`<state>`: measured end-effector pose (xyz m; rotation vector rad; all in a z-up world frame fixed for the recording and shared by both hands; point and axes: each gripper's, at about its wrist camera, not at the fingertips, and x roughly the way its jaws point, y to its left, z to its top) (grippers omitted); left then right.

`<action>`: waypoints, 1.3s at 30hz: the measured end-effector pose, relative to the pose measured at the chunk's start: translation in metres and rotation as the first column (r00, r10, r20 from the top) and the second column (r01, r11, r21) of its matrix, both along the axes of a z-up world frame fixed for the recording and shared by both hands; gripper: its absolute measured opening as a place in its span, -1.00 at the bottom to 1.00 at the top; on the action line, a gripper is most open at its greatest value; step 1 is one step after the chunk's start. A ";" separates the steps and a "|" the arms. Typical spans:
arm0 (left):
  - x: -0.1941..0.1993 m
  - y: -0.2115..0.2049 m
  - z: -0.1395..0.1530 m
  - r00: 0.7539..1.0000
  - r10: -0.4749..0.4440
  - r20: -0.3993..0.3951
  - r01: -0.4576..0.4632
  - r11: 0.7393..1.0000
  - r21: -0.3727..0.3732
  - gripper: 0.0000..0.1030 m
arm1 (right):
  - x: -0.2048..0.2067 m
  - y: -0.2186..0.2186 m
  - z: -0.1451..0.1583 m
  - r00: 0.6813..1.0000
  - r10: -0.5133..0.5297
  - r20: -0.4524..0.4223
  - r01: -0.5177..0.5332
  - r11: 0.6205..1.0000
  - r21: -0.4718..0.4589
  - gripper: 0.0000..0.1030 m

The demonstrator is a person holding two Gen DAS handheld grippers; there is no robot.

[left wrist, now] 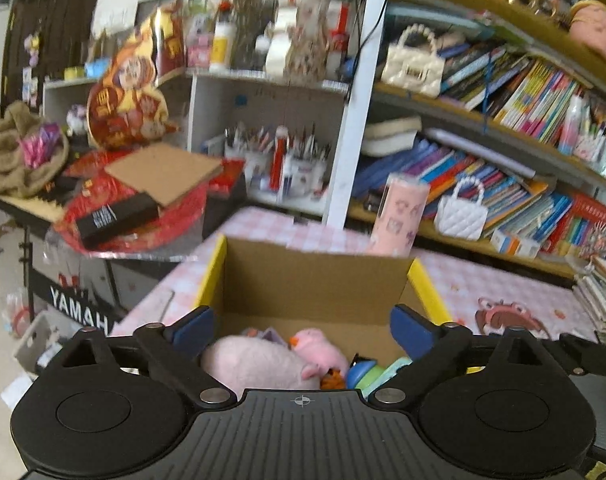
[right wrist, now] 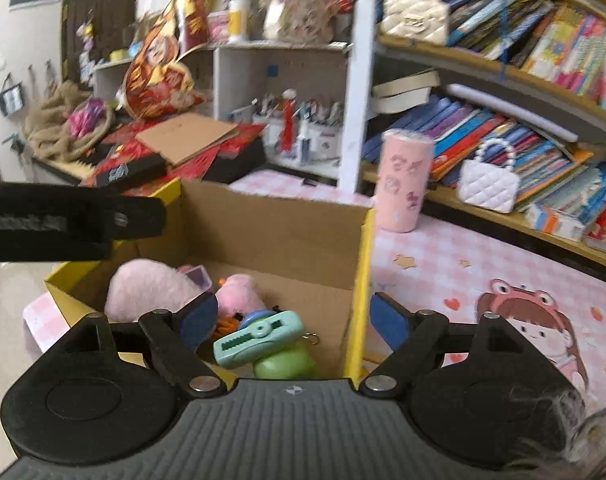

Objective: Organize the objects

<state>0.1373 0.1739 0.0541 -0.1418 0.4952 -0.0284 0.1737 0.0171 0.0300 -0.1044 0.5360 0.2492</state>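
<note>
An open cardboard box (left wrist: 315, 280) with yellow rims stands on the pink checked table. Inside lie a fluffy pink plush (left wrist: 255, 360), a small pink pig toy (left wrist: 319, 346) and a blue and green toy (left wrist: 363, 372). My left gripper (left wrist: 303, 330) hovers over the box's near side, open, with nothing between its blue pads. In the right wrist view the box (right wrist: 275, 232) also holds a teal camera-shaped toy (right wrist: 259, 338) on a green piece (right wrist: 283, 364). My right gripper (right wrist: 294, 320) is open and straddles the box's right wall without touching it. A pink tumbler (right wrist: 403, 180) stands behind the box.
The table cover (right wrist: 463, 272) shows a cartoon girl at the right. Crowded bookshelves (left wrist: 503, 184) with a white purse (left wrist: 461, 216) run along the back right. A keyboard (left wrist: 79, 312) piled with red packets and cardboard (left wrist: 163, 172) stands at the left. The left gripper's body (right wrist: 63, 220) crosses the right view.
</note>
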 end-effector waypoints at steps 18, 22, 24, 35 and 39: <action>-0.106 -0.010 -0.028 0.997 0.005 -0.081 -0.003 1.000 0.026 1.00 | -0.129 -0.024 -0.023 0.945 -0.325 -0.039 0.323 0.945 -0.051 0.84; -0.120 -0.017 -0.042 0.992 -0.007 -0.128 0.015 0.998 0.061 1.00 | -0.151 -0.032 -0.032 0.921 -0.382 -0.072 0.378 0.923 -0.068 0.88; -0.122 -0.020 -0.045 0.988 -0.025 -0.150 0.033 0.998 0.055 1.00 | -0.159 -0.037 -0.033 0.905 -0.418 -0.079 0.413 0.908 -0.078 0.94; -0.125 -0.053 -0.050 0.978 -0.099 -0.186 0.121 0.987 0.108 1.00 | -0.178 -0.060 -0.038 0.841 -0.536 -0.082 0.527 0.843 -0.108 1.00; -0.123 -0.068 -0.051 0.971 -0.131 -0.201 0.158 0.980 0.122 1.00 | -0.181 -0.070 -0.037 0.826 -0.557 -0.081 0.549 0.829 -0.104 1.00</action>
